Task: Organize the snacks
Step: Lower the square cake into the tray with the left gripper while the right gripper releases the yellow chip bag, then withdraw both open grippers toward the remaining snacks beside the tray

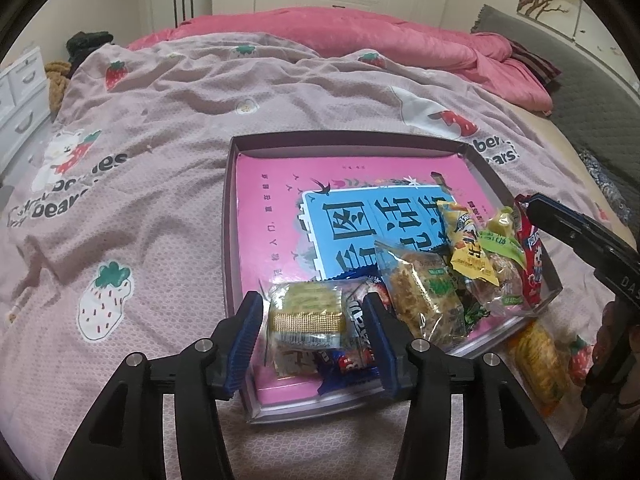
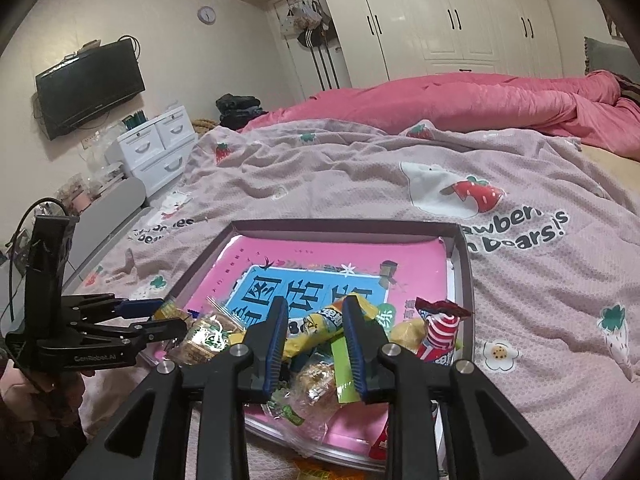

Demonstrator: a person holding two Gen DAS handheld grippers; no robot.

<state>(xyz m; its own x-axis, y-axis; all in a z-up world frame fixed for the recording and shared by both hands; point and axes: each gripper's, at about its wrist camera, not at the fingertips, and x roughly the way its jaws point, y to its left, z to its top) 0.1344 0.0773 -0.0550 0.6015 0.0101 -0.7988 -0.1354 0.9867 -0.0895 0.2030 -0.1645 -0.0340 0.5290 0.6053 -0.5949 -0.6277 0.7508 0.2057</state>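
Blue pads: the left claw [image 1: 314, 330] stood apart, its pads either side of a clear-wrapped wafer pack [image 1: 306, 314] without visibly pressing it; the pack seemed already laid down at the tray's near edge.
Right claw: the right claw [image 2: 316, 340] stood with its jaws narrowly apart above the snack heap (nothing visibly clamped), a yellow packet [image 2: 320, 326] lying in the gap beyond its tips.
Why so held: both claws pointed down into the tray, probably one letting go and the other choosing its next pick.
Snack heap: crispy rice bar [image 1: 420, 296], green-labelled packs and a red packet [image 1: 530, 256] were piled in the tray's near right corner, just past the claws.
Stray: an orange-yellow packet [image 1: 538, 360] lay on the bedspread just outside the tray, likely not yet gathered.
Tray: the shallow box tray [image 1: 230, 216], lined with a pink printed sheet, was mostly bare farther back.
Bed: the strawberry bedspread [image 1: 160, 128] carried it all, a pink quilt [image 1: 360, 32] bunched beyond.
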